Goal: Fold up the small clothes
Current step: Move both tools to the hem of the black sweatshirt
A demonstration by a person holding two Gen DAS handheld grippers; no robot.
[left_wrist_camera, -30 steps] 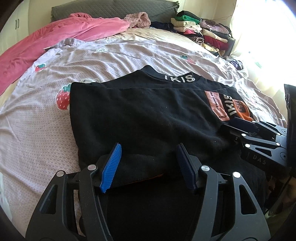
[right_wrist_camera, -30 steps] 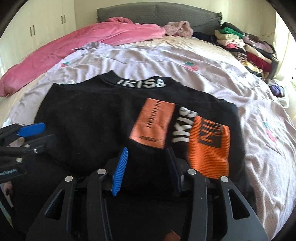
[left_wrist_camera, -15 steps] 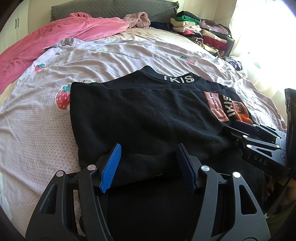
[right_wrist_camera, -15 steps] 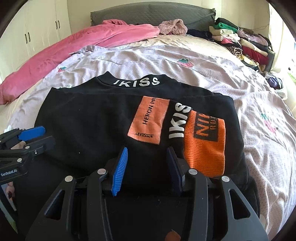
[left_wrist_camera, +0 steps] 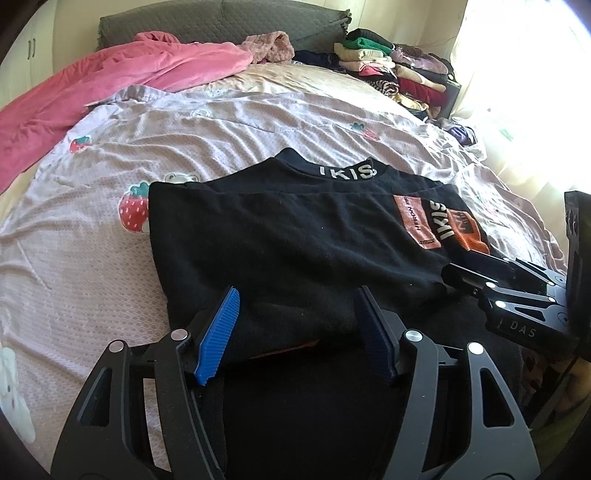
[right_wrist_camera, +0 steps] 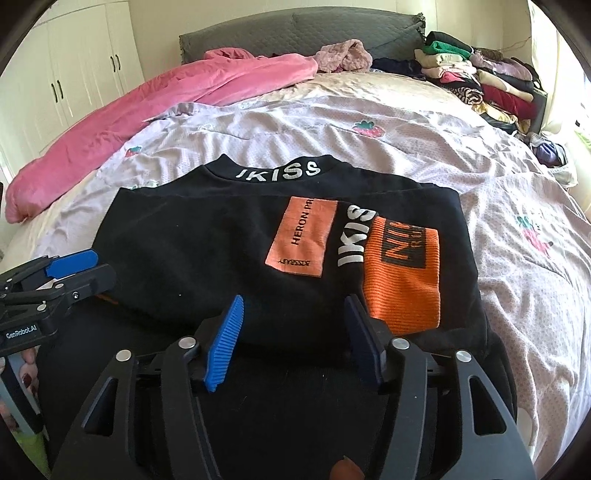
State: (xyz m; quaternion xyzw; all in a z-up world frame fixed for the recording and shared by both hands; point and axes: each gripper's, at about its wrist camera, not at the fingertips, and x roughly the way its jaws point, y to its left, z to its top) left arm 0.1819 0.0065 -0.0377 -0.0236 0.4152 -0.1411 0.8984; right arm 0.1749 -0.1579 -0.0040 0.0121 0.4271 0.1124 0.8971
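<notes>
A black sweater (left_wrist_camera: 295,229) (right_wrist_camera: 207,240) with a white "IKISS" collar lies folded on the bed, its sleeve with an orange cuff (right_wrist_camera: 402,273) laid across beside an orange patch (right_wrist_camera: 301,236). My left gripper (left_wrist_camera: 295,295) (right_wrist_camera: 99,264) sits at the near left part of the folded edge. Its jaws are opening and the fold of fabric lies loose between them. My right gripper (right_wrist_camera: 294,301) (left_wrist_camera: 461,267) is at the near right part, just left of the cuff. Its jaws are opening too, with black cloth between the pads but no pinch.
The sweater rests on a lilac strawberry-print sheet (left_wrist_camera: 92,258). A pink blanket (right_wrist_camera: 147,107) lies at the far left and a stack of folded clothes (right_wrist_camera: 480,77) at the far right by the grey headboard (right_wrist_camera: 295,33). White wardrobe doors (right_wrist_camera: 74,74) stand left.
The right gripper's jaws have spread clearly wider and let the fabric lie flat. The left jaws widened slightly. Neither hand has shifted much.
</notes>
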